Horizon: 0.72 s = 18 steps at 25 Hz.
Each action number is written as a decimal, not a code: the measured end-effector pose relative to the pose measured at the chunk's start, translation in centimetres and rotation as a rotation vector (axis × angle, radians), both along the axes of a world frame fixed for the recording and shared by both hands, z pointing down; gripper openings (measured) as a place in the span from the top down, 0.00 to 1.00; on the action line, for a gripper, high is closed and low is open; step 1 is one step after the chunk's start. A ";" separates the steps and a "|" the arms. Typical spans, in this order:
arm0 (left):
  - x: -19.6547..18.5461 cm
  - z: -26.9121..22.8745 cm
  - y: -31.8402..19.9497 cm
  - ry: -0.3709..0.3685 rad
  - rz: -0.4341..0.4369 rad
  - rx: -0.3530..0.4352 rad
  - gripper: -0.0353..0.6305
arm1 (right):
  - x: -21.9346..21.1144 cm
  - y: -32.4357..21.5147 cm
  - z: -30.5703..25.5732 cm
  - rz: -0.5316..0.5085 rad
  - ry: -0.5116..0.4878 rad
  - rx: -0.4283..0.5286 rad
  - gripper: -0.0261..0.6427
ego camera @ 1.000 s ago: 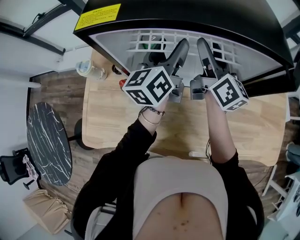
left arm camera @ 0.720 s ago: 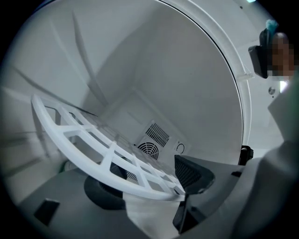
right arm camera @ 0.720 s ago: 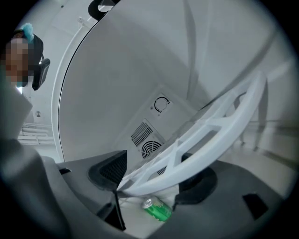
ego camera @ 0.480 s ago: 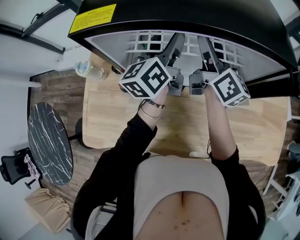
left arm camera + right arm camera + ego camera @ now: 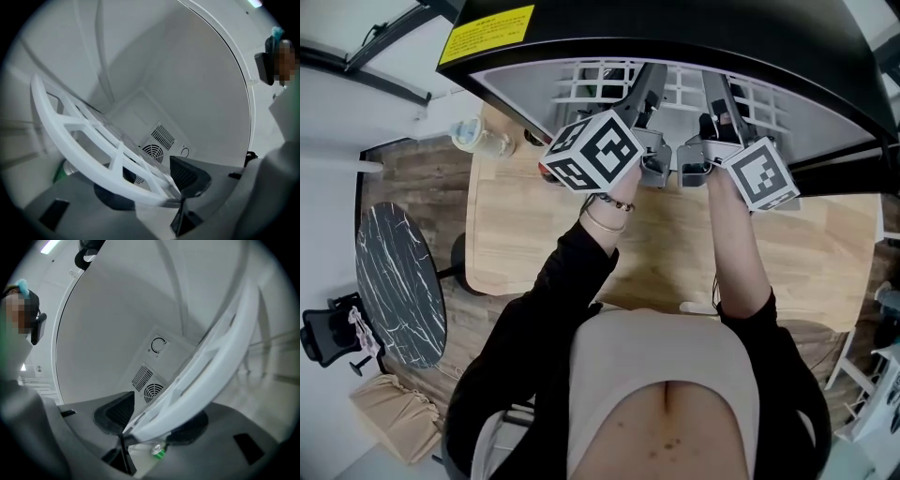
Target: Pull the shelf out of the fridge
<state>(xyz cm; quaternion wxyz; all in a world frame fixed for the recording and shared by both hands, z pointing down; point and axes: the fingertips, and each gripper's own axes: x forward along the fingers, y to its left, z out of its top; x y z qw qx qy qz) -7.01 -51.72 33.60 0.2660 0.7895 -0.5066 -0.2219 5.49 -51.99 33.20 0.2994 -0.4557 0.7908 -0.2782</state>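
A white grid shelf (image 5: 600,80) lies inside the open black fridge (image 5: 675,28). Both grippers reach into the fridge side by side. My left gripper (image 5: 649,80) has the shelf's front rim (image 5: 84,140) between its jaws, which are closing round it (image 5: 150,192). My right gripper (image 5: 717,89) is closing the same way, with the rim (image 5: 211,366) crossing between its pads (image 5: 150,420). I cannot see either pair of pads pressing firmly on the rim. A fan grille shows on the fridge's back wall (image 5: 152,151).
The fridge stands on a wooden table (image 5: 516,234). A clear jar (image 5: 472,134) sits at the table's far left corner. A green-topped bottle (image 5: 158,452) lies below the shelf. A round marble table (image 5: 394,281) stands to the left on the floor.
Both grippers have pushed further into the fridge, up to the shelf's front rim. Their marker cubes have shifted slightly toward the fridge.
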 end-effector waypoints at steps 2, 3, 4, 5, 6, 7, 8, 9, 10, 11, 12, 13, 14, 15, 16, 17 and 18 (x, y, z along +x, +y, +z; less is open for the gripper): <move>0.0 0.1 0.0 0.005 -0.003 -0.007 0.61 | 0.1 0.0 0.1 0.004 -0.010 -0.008 0.64; 0.1 0.1 0.0 0.008 -0.006 -0.010 0.62 | 0.2 0.0 0.2 0.006 -0.014 -0.012 0.65; 0.1 0.2 0.1 0.011 -0.009 -0.012 0.62 | 0.2 0.0 0.2 0.007 -0.017 -0.015 0.65; 0.0 0.2 0.1 0.015 -0.011 -0.013 0.62 | 0.2 0.0 0.2 0.008 -0.020 -0.017 0.66; 0.0 0.2 0.1 0.019 -0.012 -0.013 0.63 | 0.2 0.1 0.3 0.010 -0.022 -0.017 0.66; 0.0 0.2 0.1 0.023 -0.012 -0.014 0.63 | 0.2 0.1 0.3 0.011 -0.026 -0.017 0.66; 0.0 0.2 0.1 0.028 -0.012 -0.015 0.64 | 0.3 0.1 0.3 0.014 -0.031 -0.018 0.66; 0.0 0.2 0.1 0.032 -0.012 -0.015 0.64 | 0.3 0.1 0.3 0.016 -0.038 -0.019 0.67; 0.0 0.2 0.1 0.036 -0.012 -0.015 0.64 | 0.3 0.1 0.3 0.017 -0.047 -0.020 0.67; 0.0 0.2 0.1 0.041 -0.012 -0.014 0.64 | 0.3 0.1 0.3 0.017 -0.055 -0.020 0.67; 0.0 0.2 0.2 0.044 -0.013 -0.014 0.64 | 0.3 0.1 0.2 0.015 -0.058 -0.016 0.67; -0.1 0.2 0.2 0.048 -0.014 -0.014 0.64 | 0.2 0.1 0.0 0.010 -0.057 -0.008 0.67; -0.1 0.2 0.2 0.050 -0.014 -0.015 0.65 | 0.2 0.1 -0.1 0.005 -0.056 -0.001 0.68; -0.1 0.2 0.2 0.053 -0.013 -0.016 0.65 | 0.2 0.1 -0.1 0.004 -0.058 -0.003 0.68; -0.1 0.3 0.2 0.055 -0.012 -0.018 0.65 | 0.3 0.1 0.1 0.009 -0.065 -0.013 0.68; -0.1 0.3 0.2 0.058 -0.011 -0.020 0.65 | 0.4 0.1 0.3 0.014 -0.072 -0.024 0.68; -0.1 0.3 0.3 0.061 -0.010 -0.021 0.66 | 0.4 0.2 0.4 0.017 -0.076 -0.030 0.69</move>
